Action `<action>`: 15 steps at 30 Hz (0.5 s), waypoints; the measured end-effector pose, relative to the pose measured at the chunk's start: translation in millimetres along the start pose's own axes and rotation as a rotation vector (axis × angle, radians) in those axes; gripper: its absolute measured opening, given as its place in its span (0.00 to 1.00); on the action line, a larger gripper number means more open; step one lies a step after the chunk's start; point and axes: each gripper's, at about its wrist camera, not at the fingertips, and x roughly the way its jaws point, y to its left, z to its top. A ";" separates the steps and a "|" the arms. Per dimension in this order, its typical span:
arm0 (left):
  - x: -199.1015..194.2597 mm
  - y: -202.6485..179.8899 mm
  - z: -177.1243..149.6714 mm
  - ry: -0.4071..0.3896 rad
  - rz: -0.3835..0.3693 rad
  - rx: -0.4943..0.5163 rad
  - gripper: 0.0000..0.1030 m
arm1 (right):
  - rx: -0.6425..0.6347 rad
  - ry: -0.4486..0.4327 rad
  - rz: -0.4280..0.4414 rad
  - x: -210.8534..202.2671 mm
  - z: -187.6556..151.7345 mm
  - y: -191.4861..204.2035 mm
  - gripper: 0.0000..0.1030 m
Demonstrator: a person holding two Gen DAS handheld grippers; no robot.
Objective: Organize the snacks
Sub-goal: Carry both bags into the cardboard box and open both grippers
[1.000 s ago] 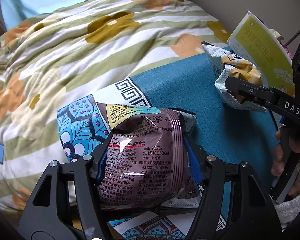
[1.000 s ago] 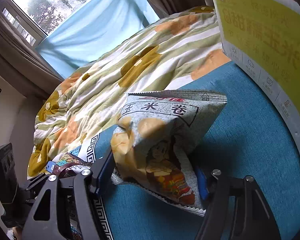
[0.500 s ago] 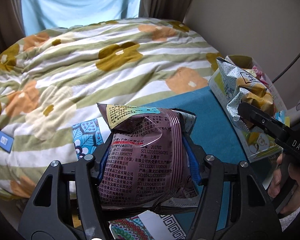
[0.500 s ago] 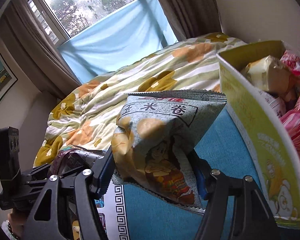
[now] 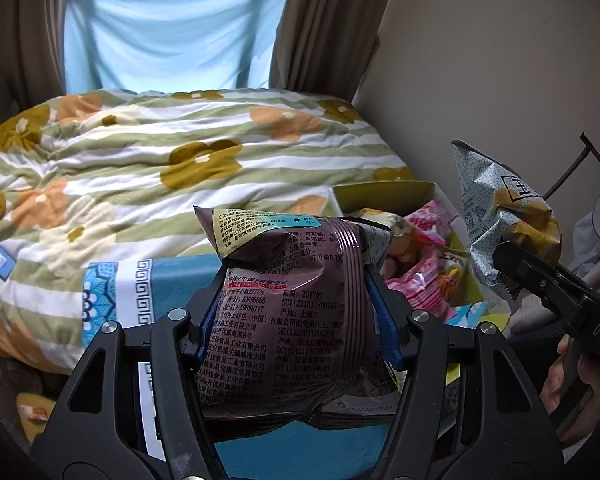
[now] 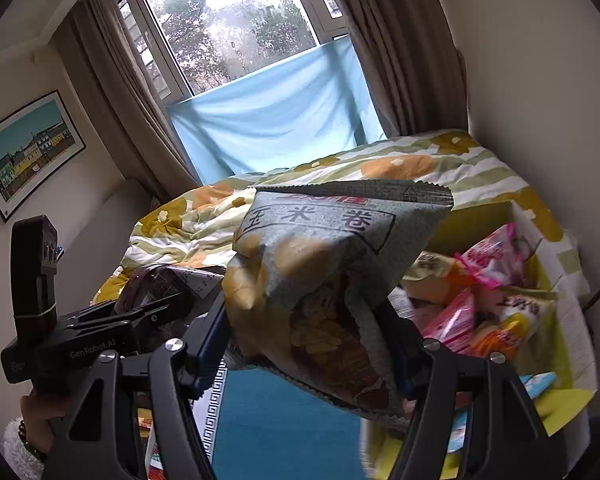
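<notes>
op: purple-brown snack bag [image 5: 292, 312] is clamped upright in my left gripper [image 5: 296, 320], pads pressed on both its sides. grey-green corn roll bag [image 6: 332, 288] is pinched the same way in my right gripper [image 6: 312, 344], top seam up and tilted a bit right.

eng: where's the drop target relative to the tongs?

op: yellow cardboard box [image 6: 556, 404], open top, already holding pink and orange packets. in the right wrist view it sits just right of the corn roll bag and lower, so the right hand is the nearer one. in the left wrist view the box [image 5: 380, 196] is ahead and to the right, partly hidden behind the purple bag.

eng: long axis?

op: both bags stand tall between the jaws. box opening looks wider than either, so i judge no re-orienting is needed, just a shift right and down.

eng: clash risk?

op: right gripper [image 5: 512, 276] lies between my left one and the box. i'd go right first, then left.
</notes>
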 end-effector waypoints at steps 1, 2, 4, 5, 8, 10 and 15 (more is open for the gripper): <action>4.9 -15.9 -1.1 0.002 0.000 0.002 0.57 | -0.010 -0.003 -0.004 -9.2 3.9 -11.0 0.61; 10.3 -31.4 -2.2 0.003 0.003 0.002 0.57 | -0.016 -0.006 -0.006 -17.7 6.0 -23.3 0.61; 23.0 -59.4 -3.3 0.009 -0.004 -0.005 0.57 | -0.022 -0.015 -0.011 -32.7 10.7 -49.2 0.61; 31.2 -73.3 -3.7 0.013 -0.009 -0.011 0.57 | -0.021 -0.017 -0.016 -38.3 13.1 -61.8 0.61; 52.0 -108.6 -7.6 0.033 -0.012 -0.017 0.57 | -0.016 -0.013 -0.028 -54.2 15.1 -97.5 0.61; 65.0 -128.2 -10.8 0.050 -0.018 -0.017 0.57 | -0.014 -0.003 -0.035 -62.1 15.9 -118.1 0.61; 84.1 -160.7 -18.1 0.064 -0.011 0.009 0.65 | -0.002 0.030 -0.042 -65.8 16.3 -151.6 0.61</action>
